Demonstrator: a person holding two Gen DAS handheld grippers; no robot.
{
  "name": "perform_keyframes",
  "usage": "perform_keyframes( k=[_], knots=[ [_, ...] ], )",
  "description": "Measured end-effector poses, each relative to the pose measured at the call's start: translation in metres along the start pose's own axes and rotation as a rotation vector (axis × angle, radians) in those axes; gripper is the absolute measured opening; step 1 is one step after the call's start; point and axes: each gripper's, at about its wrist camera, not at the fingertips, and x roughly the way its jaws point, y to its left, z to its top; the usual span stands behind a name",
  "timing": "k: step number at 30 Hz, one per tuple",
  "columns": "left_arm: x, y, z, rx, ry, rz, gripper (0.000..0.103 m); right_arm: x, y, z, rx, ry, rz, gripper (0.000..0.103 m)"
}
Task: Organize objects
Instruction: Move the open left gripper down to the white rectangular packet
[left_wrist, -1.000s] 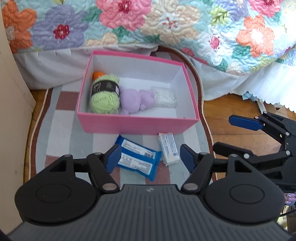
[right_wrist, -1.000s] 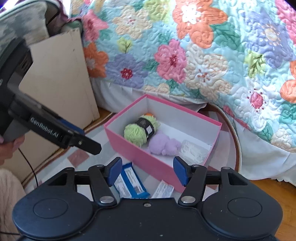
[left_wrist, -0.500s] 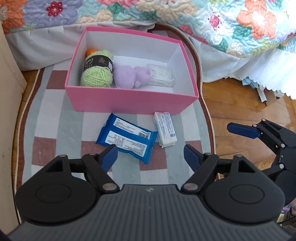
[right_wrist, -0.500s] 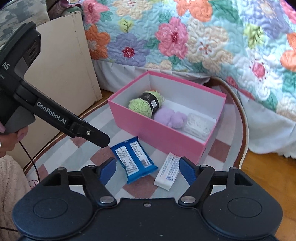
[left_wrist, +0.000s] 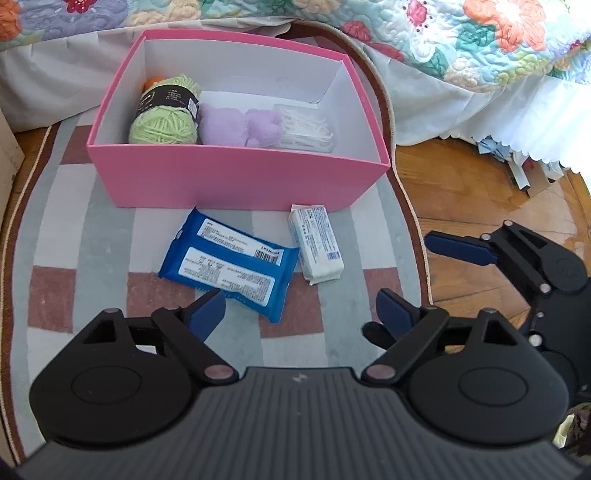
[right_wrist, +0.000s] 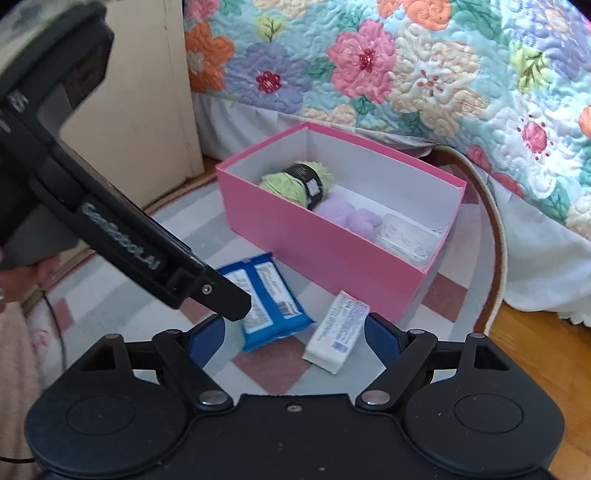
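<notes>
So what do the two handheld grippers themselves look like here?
Both are matte black plastic with blue pads. The left gripper has round pivot housings, silver pins and a ribbed top. The right gripper matches it. Seen side-on, the left unit carries white GenRobot.AI lettering and a thin dark cable.

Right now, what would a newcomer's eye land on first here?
The pink box on the striped rug, holding green yarn, a purple plush and a clear packet. In front of it lie a blue packet and a white packet, below the flowered quilt.
</notes>
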Motion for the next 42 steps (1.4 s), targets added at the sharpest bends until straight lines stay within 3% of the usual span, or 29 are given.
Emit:
perform_keyframes(
  k=[15,21,23,26,28,34,37,42],
  knots=[
    [0.04,0.009,-0.011,-0.021,-0.083,-0.03,0.093,0.048,0.003,-0.033,-0.051,-0.035,-0.156,0.088],
    [0.05,0.0,-0.013,0.072,-0.135,-0.002,0.092,0.068,-0.005,-0.041,-0.009,0.006,-0.115,0.088],
    [0.055,0.001,-0.014,0.069,-0.15,0.005,0.093,0.074,-0.008,-0.043,0.013,0.033,-0.106,0.088],
    [0.065,0.008,-0.013,0.068,-0.157,0.028,0.093,0.081,-0.014,-0.049,0.042,0.062,-0.164,0.088],
    [0.07,0.013,-0.013,0.049,-0.152,0.025,0.092,0.083,-0.02,-0.053,0.068,0.069,-0.138,0.088],
    [0.085,0.016,-0.015,0.049,-0.156,-0.026,0.089,0.087,-0.023,-0.056,0.111,0.067,-0.056,0.088],
    [0.088,0.014,-0.016,0.043,-0.175,-0.064,0.085,0.09,-0.021,-0.055,0.096,0.061,-0.065,0.088],
    [0.093,0.011,-0.015,0.037,-0.212,-0.065,0.085,0.094,-0.03,-0.054,0.124,0.041,-0.083,0.088]
  ],
)
